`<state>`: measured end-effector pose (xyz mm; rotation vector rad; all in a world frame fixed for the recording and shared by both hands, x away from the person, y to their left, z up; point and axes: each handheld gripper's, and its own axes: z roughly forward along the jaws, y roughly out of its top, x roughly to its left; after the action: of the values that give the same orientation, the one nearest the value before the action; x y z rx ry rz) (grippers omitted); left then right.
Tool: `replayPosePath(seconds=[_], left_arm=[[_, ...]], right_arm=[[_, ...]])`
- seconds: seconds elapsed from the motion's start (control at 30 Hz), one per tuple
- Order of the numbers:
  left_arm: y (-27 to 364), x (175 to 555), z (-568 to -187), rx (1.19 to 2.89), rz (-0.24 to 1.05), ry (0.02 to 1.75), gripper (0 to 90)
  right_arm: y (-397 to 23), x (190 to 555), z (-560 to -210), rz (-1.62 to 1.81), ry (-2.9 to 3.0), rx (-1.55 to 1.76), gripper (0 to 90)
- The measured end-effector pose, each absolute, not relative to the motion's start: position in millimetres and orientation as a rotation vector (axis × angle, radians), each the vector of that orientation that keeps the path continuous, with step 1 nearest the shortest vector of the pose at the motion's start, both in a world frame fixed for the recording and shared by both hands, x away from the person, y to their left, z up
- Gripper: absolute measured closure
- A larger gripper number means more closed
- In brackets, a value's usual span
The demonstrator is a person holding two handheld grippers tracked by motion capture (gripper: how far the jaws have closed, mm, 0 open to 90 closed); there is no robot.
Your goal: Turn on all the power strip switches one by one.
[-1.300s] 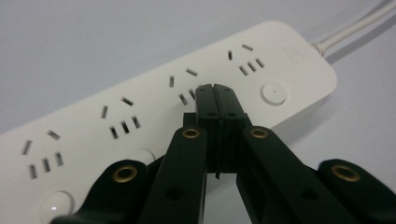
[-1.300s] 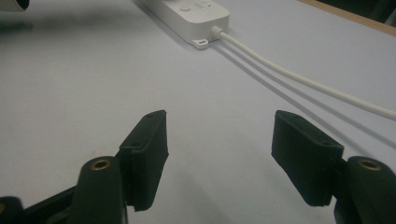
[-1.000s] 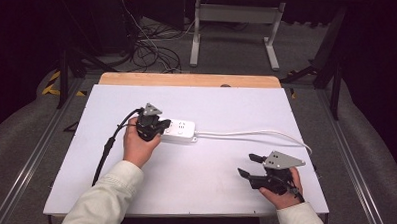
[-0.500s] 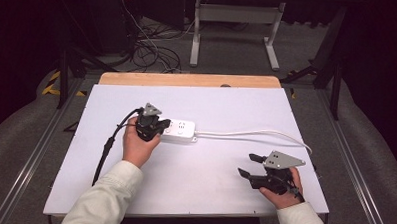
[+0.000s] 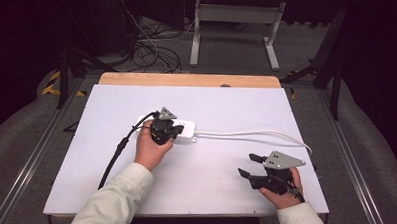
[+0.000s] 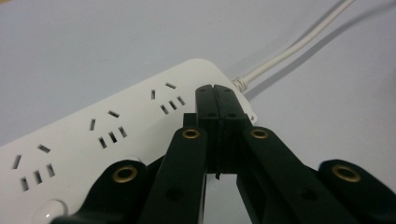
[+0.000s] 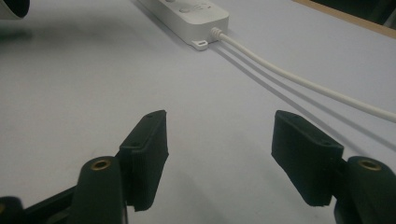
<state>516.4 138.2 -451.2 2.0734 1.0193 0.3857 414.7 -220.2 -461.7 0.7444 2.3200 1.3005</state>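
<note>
A white power strip (image 5: 187, 127) lies on the white table top (image 5: 222, 103), and its white cord (image 5: 256, 133) runs off to the right. My left gripper (image 5: 177, 131) hovers just over the strip, jaws pressed together with nothing between them. In the left gripper view the shut tips (image 6: 215, 91) sit above the cord end of the strip (image 6: 116, 130), past its rows of sockets. My right gripper (image 5: 245, 164) rests near the front right of the table, open and empty. Ahead of its spread jaws (image 7: 219, 140) lie the strip's end (image 7: 187, 11) and the cord (image 7: 303, 81).
A black cable (image 5: 116, 151) trails from the left gripper toward the table's front left. A wooden strip (image 5: 187, 80) borders the far edge. Beyond it, tangled cables (image 5: 153, 50) and a metal stand's legs (image 5: 234, 38) sit on the floor.
My left hand has shifted a little to the right along the power strip, jaws still shut. The right hand has stayed in place.
</note>
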Motion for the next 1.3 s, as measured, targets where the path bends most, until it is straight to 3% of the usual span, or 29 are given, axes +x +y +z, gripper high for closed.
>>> replayPosePath(seconds=[1.3], left_arm=[[138,523,-465,2.102,0.435,1.03,90.0]], right_arm=[[-220,415,-462,1.304,2.327,0.741,36.0]])
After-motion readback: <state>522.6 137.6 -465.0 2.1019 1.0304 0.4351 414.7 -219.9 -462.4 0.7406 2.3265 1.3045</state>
